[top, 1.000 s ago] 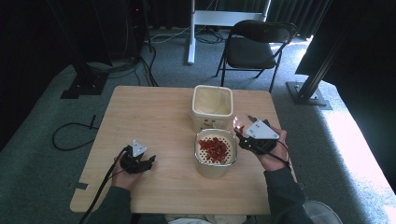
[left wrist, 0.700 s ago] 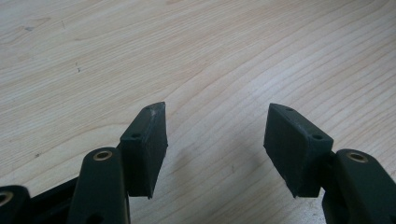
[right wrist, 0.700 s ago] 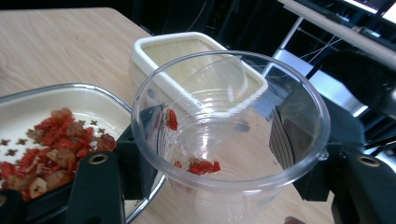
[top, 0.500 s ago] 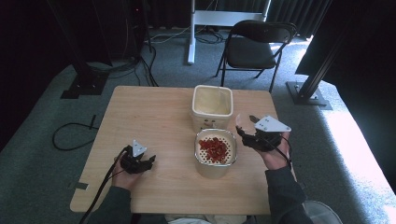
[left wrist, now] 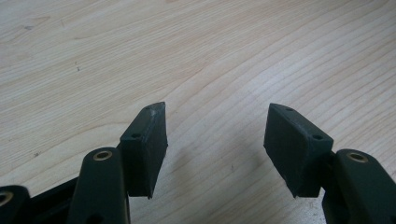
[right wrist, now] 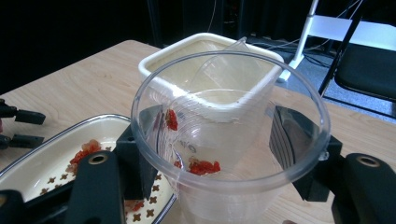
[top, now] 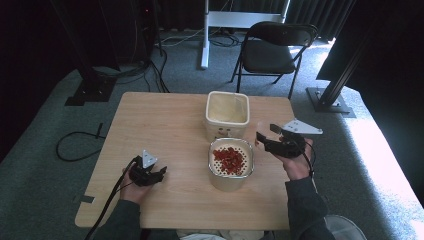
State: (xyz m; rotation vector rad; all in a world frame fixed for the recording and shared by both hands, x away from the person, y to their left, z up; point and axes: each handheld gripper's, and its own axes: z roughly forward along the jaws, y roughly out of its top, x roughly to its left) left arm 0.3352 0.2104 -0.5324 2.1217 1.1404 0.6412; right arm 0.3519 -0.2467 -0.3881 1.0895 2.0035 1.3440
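My right gripper is shut on a clear plastic cup, held nearly upright, with a few red bits stuck inside it. In the high view the right gripper hovers just right of a metal strainer bowl that holds a heap of red pieces. Behind the bowl stands a cream square container, also seen as the cream container beyond the cup. My left gripper rests on the table at the front left. Its jaws stand open over bare wood with nothing between them.
The wooden table has free room across its left half and along the front edge. A black folding chair stands behind the table, with cables on the grey carpet to the left.
My right gripper has carried the cup a little to the right, away from above the strainer bowl. The left gripper has stayed where it was.
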